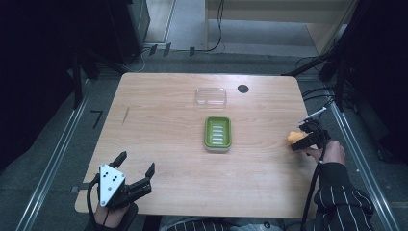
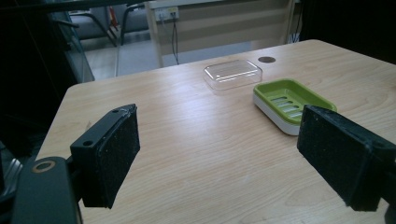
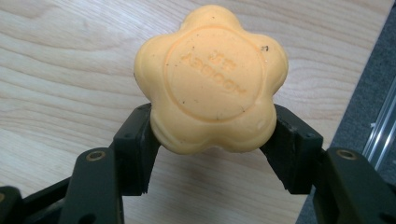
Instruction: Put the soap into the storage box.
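Note:
An orange flower-shaped soap bar (image 3: 211,79) sits between the jaws of my right gripper (image 3: 212,135), which is shut on it at the table's right edge (image 1: 299,139). The soap (image 1: 294,137) shows as a small orange spot there. A green soap dish (image 1: 218,133) with a slotted floor lies at the table's middle, and also appears in the left gripper view as the green dish (image 2: 292,103). A clear plastic lid (image 1: 210,96) lies just behind it. My left gripper (image 1: 137,162) stands open near the front left corner, holding nothing (image 2: 219,154).
The wooden table (image 1: 159,144) has a round cable hole (image 1: 243,88) at the back right. Dark stands and cables flank the table on both sides. A metal rail (image 1: 356,159) runs along the floor to the right.

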Action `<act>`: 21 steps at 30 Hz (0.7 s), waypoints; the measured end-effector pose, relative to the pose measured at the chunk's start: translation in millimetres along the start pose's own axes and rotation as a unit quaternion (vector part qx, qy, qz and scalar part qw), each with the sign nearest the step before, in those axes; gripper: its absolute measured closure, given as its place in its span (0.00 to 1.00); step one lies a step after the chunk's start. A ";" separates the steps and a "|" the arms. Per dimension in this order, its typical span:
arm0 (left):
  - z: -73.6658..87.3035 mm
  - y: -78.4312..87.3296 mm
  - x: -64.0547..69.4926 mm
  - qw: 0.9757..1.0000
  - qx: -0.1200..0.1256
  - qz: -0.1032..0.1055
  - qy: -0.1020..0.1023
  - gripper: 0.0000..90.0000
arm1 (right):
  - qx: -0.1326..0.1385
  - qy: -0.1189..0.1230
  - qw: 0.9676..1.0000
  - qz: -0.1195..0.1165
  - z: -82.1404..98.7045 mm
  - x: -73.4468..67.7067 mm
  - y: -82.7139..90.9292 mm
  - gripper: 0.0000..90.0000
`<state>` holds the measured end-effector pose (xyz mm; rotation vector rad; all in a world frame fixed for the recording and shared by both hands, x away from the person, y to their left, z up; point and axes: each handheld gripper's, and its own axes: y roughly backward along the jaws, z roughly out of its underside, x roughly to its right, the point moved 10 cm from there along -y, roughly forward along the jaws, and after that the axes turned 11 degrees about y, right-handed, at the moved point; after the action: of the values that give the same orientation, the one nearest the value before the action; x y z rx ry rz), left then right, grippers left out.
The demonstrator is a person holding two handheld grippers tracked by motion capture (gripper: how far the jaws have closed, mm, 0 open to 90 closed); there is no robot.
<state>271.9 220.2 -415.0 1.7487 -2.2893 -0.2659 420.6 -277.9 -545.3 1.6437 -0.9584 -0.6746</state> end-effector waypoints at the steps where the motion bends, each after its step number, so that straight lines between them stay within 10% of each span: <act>1: 0.0 0.0 0.0 1.000 0.000 0.000 0.000 0.15 | 0.002 0.002 1.000 0.000 -1.3 -1.4 1.0 0.45; 21: 1.0 4.3 -3.4 1.000 0.001 -0.008 0.001 0.15 | 0.020 0.047 0.999 -0.002 -24.3 -29.1 7.9 0.45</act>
<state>268.5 224.6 -415.0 1.7688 -2.2748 -0.2654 423.4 -241.5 -532.2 1.6968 -0.9071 -0.5789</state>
